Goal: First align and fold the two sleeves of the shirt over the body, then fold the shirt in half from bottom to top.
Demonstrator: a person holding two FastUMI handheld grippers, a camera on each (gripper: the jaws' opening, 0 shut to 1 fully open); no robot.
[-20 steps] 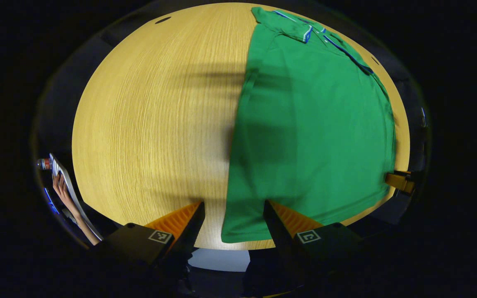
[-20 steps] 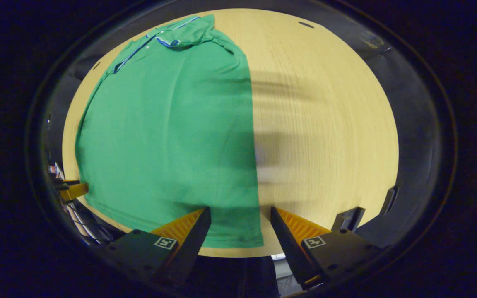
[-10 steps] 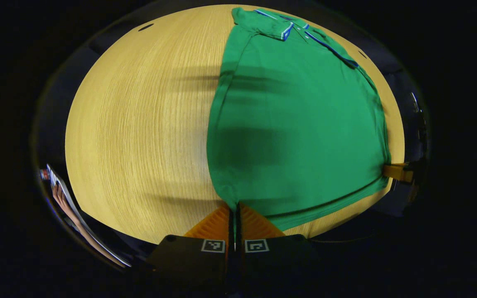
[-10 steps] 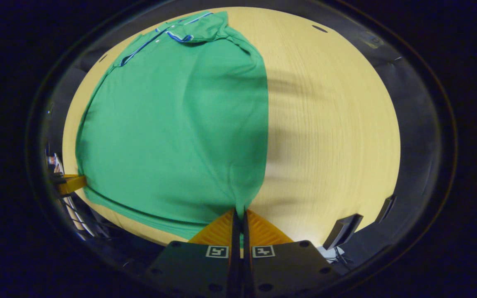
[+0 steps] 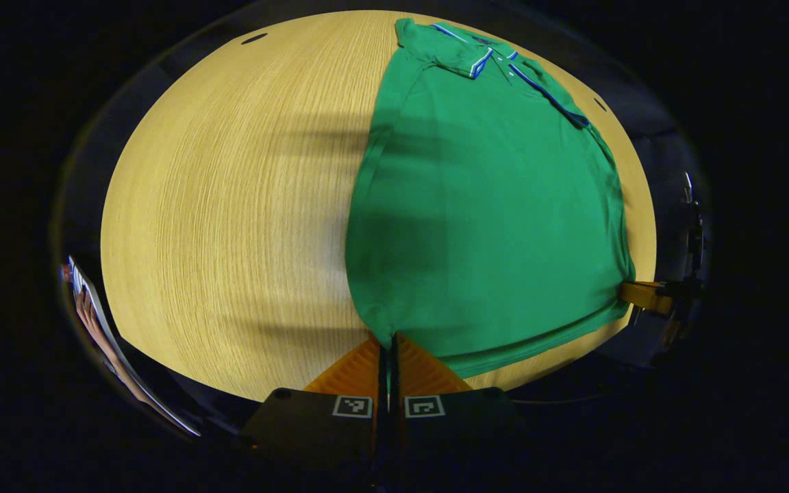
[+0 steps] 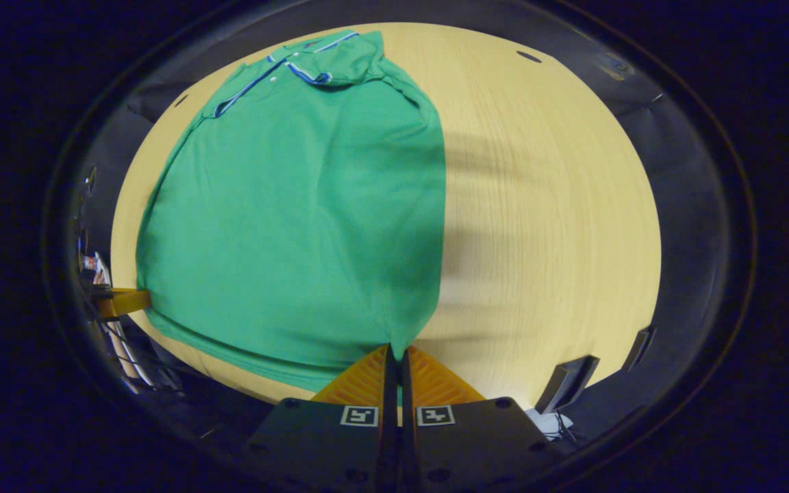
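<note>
Pinching the smooth green shirt's (image 5: 490, 219) hem corners, both jaws clenched over the wood-grain table (image 5: 230, 205).

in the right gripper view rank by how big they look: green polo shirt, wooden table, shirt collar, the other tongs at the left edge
1. Round wooden table
2. Green polo shirt
3. Blue-trimmed shirt collar
4. The other tongs, farther off, so their true size is unsure

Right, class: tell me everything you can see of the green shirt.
The green shirt is a knit-looking polo with a blue-and-white trimmed collar at the far end. It lies flat on the wooden table, sleeves already folded in. The left gripper and right gripper each pinch a bottom hem corner, lifting it slightly.
</note>
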